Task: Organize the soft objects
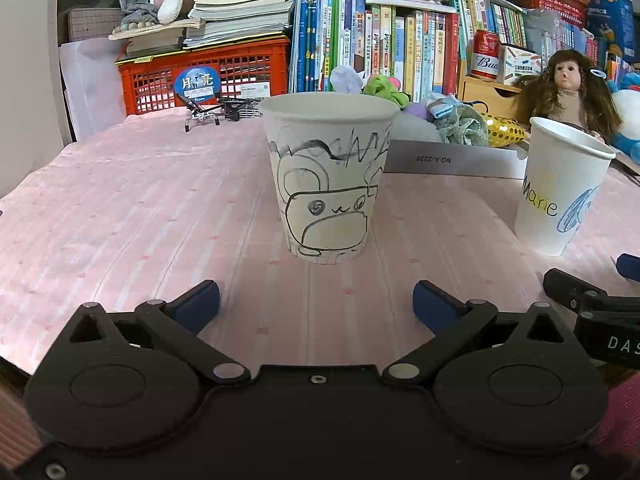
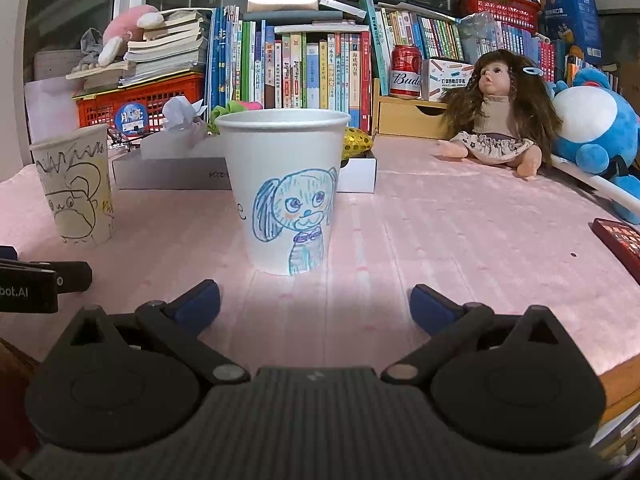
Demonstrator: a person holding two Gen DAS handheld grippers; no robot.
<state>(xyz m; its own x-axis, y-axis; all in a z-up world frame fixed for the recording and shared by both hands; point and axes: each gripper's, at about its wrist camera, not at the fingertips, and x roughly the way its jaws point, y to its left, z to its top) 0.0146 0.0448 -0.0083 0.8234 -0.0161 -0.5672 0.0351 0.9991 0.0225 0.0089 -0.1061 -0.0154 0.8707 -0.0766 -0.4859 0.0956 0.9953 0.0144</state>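
Observation:
A paper cup with a black-and-yellow drawing (image 1: 326, 178) stands upright on the pink cloth, straight ahead of my left gripper (image 1: 316, 300), which is open and empty. A second paper cup with a blue dog drawing (image 2: 286, 188) stands in front of my right gripper (image 2: 314, 300), also open and empty. Each cup shows in the other view too: the blue-drawing cup (image 1: 560, 188) at right, the black-drawing cup (image 2: 74, 186) at left. Behind the cups a white box (image 2: 356, 172) holds soft items: a green piece (image 1: 384, 88), a lacy cloth (image 1: 464, 124) and a gold sequin piece (image 2: 356, 142).
A long-haired doll (image 2: 496, 116) sits at the back right beside a blue plush toy (image 2: 592, 136). Books, a red crate (image 1: 208, 76), a red can (image 2: 406, 72) and a pink plush (image 2: 128, 24) line the back. A dark remote (image 2: 620, 240) lies at the right edge.

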